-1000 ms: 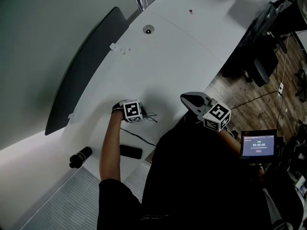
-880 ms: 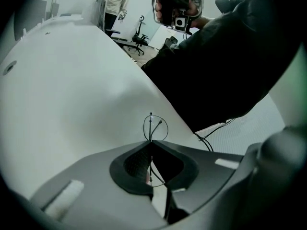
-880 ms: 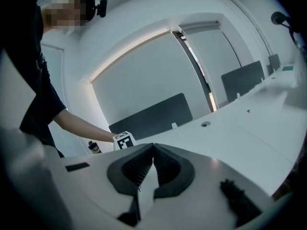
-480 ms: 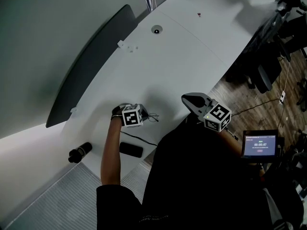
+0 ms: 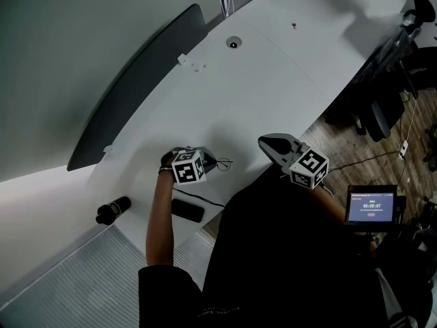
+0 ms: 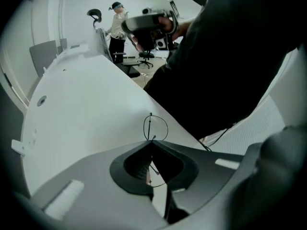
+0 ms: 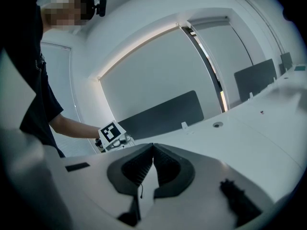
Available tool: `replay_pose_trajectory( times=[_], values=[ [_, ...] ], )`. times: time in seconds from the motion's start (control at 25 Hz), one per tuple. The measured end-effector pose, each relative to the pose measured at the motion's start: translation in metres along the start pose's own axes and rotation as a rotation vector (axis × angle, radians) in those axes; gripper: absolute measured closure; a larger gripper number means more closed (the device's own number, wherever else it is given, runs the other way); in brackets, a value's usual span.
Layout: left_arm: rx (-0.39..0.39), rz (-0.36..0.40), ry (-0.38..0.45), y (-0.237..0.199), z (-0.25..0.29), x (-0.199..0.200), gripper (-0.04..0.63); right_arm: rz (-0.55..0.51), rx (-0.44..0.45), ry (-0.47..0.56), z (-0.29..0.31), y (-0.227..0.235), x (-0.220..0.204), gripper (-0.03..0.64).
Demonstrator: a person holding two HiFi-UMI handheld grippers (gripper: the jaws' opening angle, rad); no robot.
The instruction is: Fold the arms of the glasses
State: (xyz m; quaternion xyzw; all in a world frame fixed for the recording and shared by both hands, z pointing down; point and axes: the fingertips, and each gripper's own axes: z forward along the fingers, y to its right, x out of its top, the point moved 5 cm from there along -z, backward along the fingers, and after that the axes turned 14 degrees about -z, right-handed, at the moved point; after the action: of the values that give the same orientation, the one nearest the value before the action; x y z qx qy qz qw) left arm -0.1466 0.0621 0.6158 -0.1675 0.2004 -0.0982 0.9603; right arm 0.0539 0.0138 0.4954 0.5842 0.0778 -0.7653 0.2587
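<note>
A white desk [image 5: 259,80] curves away. The left gripper [image 5: 207,162] pinches wire-rimmed glasses [image 5: 222,162]; at its 3 o'clock, the right gripper [image 5: 268,143] is closed, empty

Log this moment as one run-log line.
left hand-held gripper: shut on glasses | right hand-held gripper: shut, empty | glasses: one lens beyond jaw tips

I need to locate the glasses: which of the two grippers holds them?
The left gripper: its jaws pinch the wire-framed glasses, one lens sticking out past them. The right gripper is shut and empty.
</note>
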Motion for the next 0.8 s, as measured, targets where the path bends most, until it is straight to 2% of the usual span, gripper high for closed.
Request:
replay_pose_trajectory(
  times=[0.16, 0.32, 0.48, 0.56, 0.64, 0.72, 0.8],
  values=[
    [-0.008, -0.114, 0.238, -0.002, -0.019, 0.021, 0.584, -0.002, -0.007, 0.006, 0.0, 0.0, 0.001, 0.609],
    [-0.029, -0.285, 0.52, -0.011, -0.031, 0.035, 0.584, 0.004, -0.02, 0.018, -0.002, 0.002, 0.002, 0.609],
    [-0.062, -0.465, 0.834, -0.021, -0.047, 0.035, 0.585, 0.003, -0.041, 0.023, -0.005, 0.005, 0.001, 0.609],
    [-0.06, -0.5, 1.001, -0.02, -0.061, 0.035, 0.586, 0.003, -0.063, 0.026, -0.008, 0.009, 0.001, 0.609],
    [-0.045, -0.502, 1.214, -0.014, -0.084, 0.037, 0.586, 0.008, -0.085, 0.036, -0.01, 0.012, 0.001, 0.609],
    [-0.038, -0.525, 1.483, -0.007, -0.114, 0.038, 0.586, 0.005, -0.104, 0.038, -0.012, 0.015, 0.002, 0.609],
    [-0.068, -0.572, 1.77, -0.002, -0.138, 0.033, 0.586, -0.001, -0.116, 0.039, -0.013, 0.017, 0.004, 0.609]
  ],
)
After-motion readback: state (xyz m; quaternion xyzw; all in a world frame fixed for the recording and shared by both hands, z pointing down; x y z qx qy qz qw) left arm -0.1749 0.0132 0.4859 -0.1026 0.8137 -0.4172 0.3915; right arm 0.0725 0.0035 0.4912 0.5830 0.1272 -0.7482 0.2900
